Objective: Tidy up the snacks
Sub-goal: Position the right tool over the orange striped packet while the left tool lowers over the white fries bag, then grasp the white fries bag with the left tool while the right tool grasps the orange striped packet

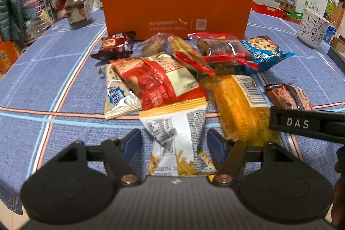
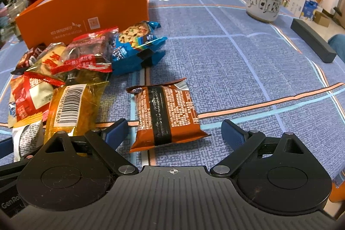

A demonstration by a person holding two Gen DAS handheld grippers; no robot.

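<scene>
The blue worktop (image 2: pixel 248 61) carried an orange box (image 1: pixel 176 14) behind heaped snack packets. The left hand-held gripper (image 1: pixel 174 143) stood half-spread astride a white packet (image 1: pixel 176 135), pads clear; the right hand-held gripper (image 2: pixel 174 133) gaped around a brown packet (image 2: pixel 166 113).

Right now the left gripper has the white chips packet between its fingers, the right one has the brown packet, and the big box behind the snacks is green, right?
Not quite: the box is orange, not green, as the left wrist view shows. The rest holds: the white chips packet lies between the left gripper's open fingers, and the brown packet between the right gripper's.
</scene>
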